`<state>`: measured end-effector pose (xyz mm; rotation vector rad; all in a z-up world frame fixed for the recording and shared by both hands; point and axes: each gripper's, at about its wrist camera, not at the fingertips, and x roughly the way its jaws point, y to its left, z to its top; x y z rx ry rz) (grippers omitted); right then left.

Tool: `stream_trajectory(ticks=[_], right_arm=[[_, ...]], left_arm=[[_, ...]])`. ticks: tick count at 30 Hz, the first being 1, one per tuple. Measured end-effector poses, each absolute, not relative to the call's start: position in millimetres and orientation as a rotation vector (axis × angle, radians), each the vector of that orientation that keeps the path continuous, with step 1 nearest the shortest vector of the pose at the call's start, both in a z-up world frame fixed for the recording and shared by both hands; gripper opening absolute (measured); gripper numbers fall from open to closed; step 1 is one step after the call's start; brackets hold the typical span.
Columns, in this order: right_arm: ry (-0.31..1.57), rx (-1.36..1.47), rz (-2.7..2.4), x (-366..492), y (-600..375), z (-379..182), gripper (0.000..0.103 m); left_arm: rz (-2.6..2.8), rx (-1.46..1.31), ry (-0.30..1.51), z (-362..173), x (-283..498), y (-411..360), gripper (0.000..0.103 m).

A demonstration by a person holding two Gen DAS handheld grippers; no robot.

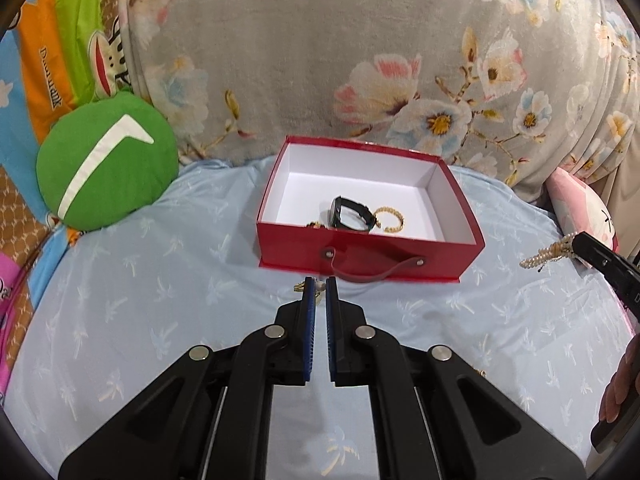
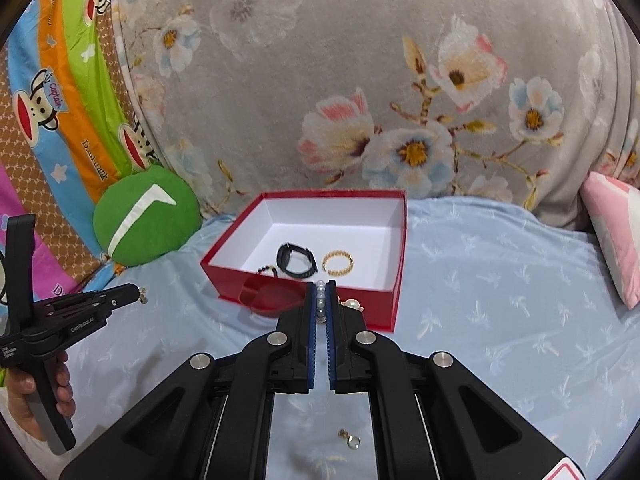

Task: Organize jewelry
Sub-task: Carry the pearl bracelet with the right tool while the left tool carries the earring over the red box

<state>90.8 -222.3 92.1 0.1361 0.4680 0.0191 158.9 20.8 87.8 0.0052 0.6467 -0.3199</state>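
Note:
An open red box (image 1: 368,252) with a white inside lies on the blue sheet. In it are a black watch (image 1: 352,214), a gold bracelet (image 1: 390,220) and a dark beaded piece (image 1: 314,225). My left gripper (image 1: 320,286) is shut on a small gold trinket (image 1: 298,288), just short of the box's front wall. To the right my right gripper (image 2: 320,290) is shut on a pearl string (image 2: 320,300), also short of the box (image 2: 224,276). The pearl string (image 1: 548,254) dangles from its tips. A small gold earring (image 2: 350,438) lies on the sheet under the right gripper.
A round green cushion (image 1: 106,160) sits left of the box. A large floral blanket (image 1: 320,60) rises behind it. A pink pillow (image 2: 616,232) lies at the right. A person's hand (image 2: 24,392) grips the left gripper's handle.

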Motion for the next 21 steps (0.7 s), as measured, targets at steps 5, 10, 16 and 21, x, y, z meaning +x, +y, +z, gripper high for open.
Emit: stream_trajectory(ticks=[5, 10, 16, 21], right_arm=[[0.422, 0.108, 0.028, 107.0, -216.7, 108.1, 0.004], [0.375, 0.095, 0.031, 132.9, -215.8, 125.2, 0.004], [0.35, 0.101, 0.032, 176.0, -222.4, 141.0, 0.004], [0.37, 0.121, 0.028, 213.7, -233.0, 140.8, 0.004]], left_arm=[[-0.312, 0.024, 0.61, 100.7, 175.7, 12.3, 0.004], [-0.314, 0.032, 0.587, 114.1, 202.3, -1.1, 0.004], [-0.304, 0.045, 0.523, 137.0, 237.0, -20.0, 0.004], [-0.31, 0.033, 0.511, 145.5, 274.9, -33.3, 0.004]])
